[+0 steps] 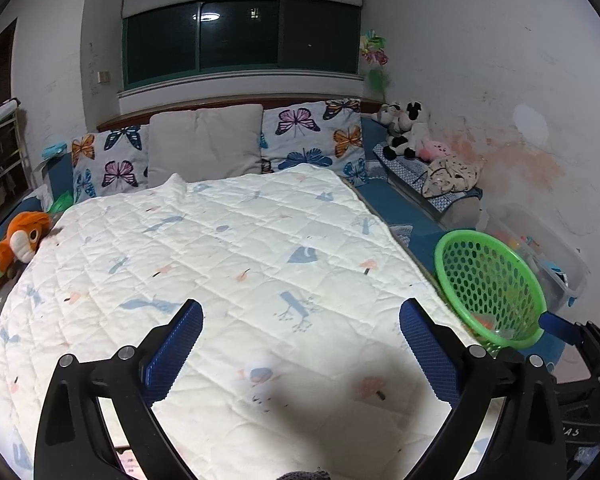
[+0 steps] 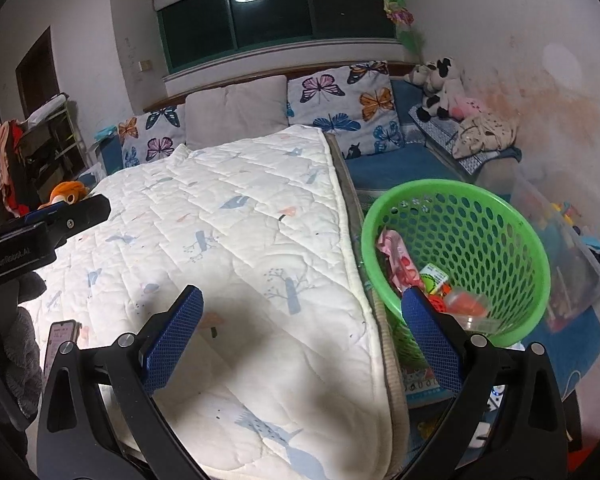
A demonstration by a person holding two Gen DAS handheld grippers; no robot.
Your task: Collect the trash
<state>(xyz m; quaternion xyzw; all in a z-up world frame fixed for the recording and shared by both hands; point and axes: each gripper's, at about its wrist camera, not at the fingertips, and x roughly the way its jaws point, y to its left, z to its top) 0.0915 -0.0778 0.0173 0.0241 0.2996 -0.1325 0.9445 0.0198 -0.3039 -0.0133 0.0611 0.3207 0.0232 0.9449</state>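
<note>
**Bedroom, both tongs empty over the quilt; trash in the green basket**

- Left gripper (image 1: 300, 344): jaws spread wide, nothing between the blue pads. It hangs over the white quilt (image 1: 204, 248), pointing towards the head of the bed. Only quilt shows between its fingers.
- Right gripper (image 2: 302, 332): jaws likewise wide apart, nothing held. Its left finger is over the quilt; its right finger (image 2: 428, 336) overlaps the near rim of the green basket (image 2: 500, 216) in the right wrist view. Whether it touches the rim cannot be told.
- Green basket: perforated plastic, standing at the right edge of the bed on the blue mat (image 2: 400, 164), just beside the quilt's border. From the left wrist view it sits right of the left gripper's right finger, tilted, mouth towards the camera.
- Trash (image 2: 404, 268): crumpled pink and red wrappers, a green-and-white packet and an orange piece, all lying inside the basket at its bottom, just beyond the right gripper's right fingertip.
- Quilt surface: no loose wrappers visible.
- Other items: butterfly pillows (image 1: 312, 136), grey pillow (image 1: 204, 144), orange plush toy (image 1: 20, 240), black-and-white plush toy (image 1: 404, 128), phone (image 2: 62, 340) at the near left, clear storage bin (image 2: 572, 248) right of the basket.
</note>
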